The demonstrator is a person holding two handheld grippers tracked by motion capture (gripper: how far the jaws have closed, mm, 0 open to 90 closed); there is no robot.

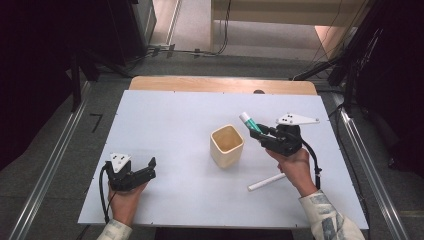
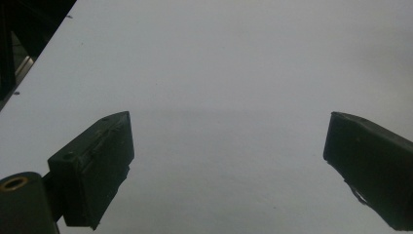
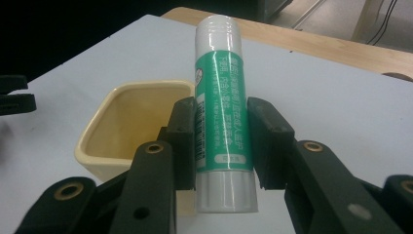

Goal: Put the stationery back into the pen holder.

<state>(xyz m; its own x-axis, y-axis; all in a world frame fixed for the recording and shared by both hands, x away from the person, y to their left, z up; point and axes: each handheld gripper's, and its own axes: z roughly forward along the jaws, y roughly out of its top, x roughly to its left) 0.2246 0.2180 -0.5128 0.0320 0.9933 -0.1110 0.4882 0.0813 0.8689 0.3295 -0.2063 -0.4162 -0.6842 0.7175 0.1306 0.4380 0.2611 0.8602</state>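
My right gripper (image 3: pixel 221 141) has its jaws pinched on one green-and-white glue stick (image 3: pixel 221 112), held in the air just beside the single cream cup (image 1: pixel 227 145), on its right. My left gripper (image 1: pixel 150 167) rests low near the tabletop (image 1: pixel 165 115) front-left edge, jaws spread wide with nothing between them. One white stick (image 1: pixel 266 182) lies flat near my right hand (image 1: pixel 295 167).

This looks like a lab or test room. A white board (image 1: pixel 165 130) lies on a wooden table (image 1: pixel 220 84) in the middle. Metal rails (image 1: pixel 47 170) run along the grey floor (image 1: pixel 100 107), black cables (image 1: pixel 200 51) trail across it, and dark stands (image 1: pixel 75 75) rise at the sides.
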